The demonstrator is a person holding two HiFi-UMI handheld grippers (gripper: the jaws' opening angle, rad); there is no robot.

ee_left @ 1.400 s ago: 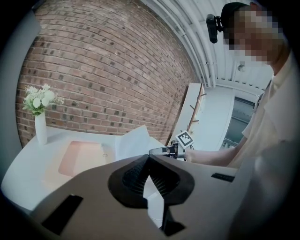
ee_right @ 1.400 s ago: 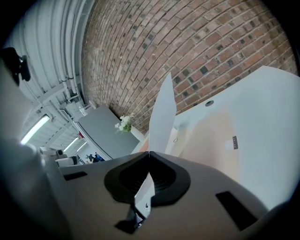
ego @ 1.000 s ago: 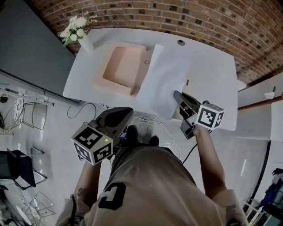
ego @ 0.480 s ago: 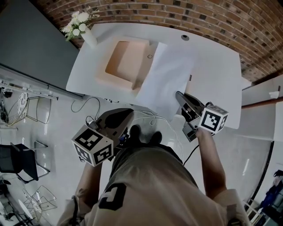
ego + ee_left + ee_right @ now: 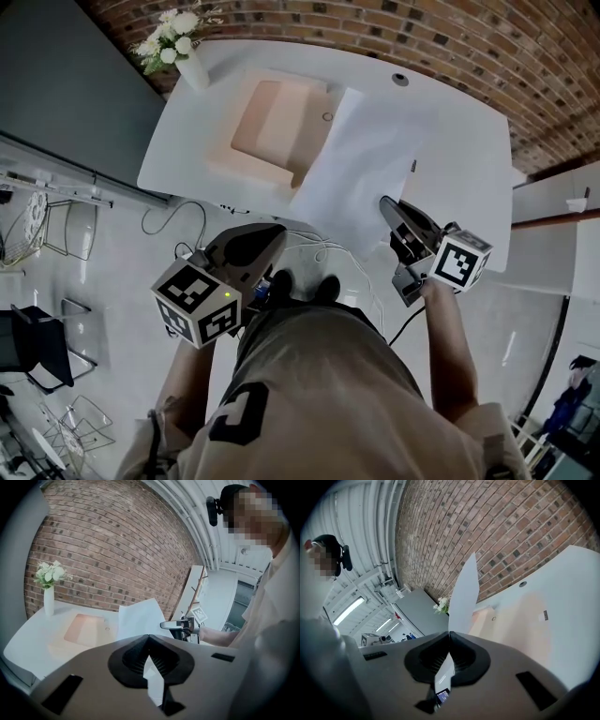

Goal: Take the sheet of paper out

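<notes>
A white sheet of paper (image 5: 361,155) lies slanted across the white table (image 5: 469,159), its far edge beside the shallow pink tray (image 5: 272,127). My right gripper (image 5: 386,206) is shut on the sheet's near corner at the table's front edge. In the right gripper view the sheet (image 5: 465,597) stands up edge-on from the closed jaws (image 5: 450,633). My left gripper (image 5: 275,232) hangs below the table's front edge, shut with nothing in it. In the left gripper view its jaws (image 5: 149,637) meet, with the sheet (image 5: 140,618), the tray (image 5: 84,629) and the right gripper (image 5: 176,625) beyond.
A white vase of flowers (image 5: 183,47) stands at the table's far left corner. A round cable hole (image 5: 401,80) sits near the brick wall. Loose cables (image 5: 319,253) hang under the front edge. A grey partition (image 5: 66,94) and wire chairs (image 5: 66,234) are on the left.
My right gripper has drawn back a little from the tray toward me, taking the sheet's corner with it. The left gripper has hardly shifted in the view.
</notes>
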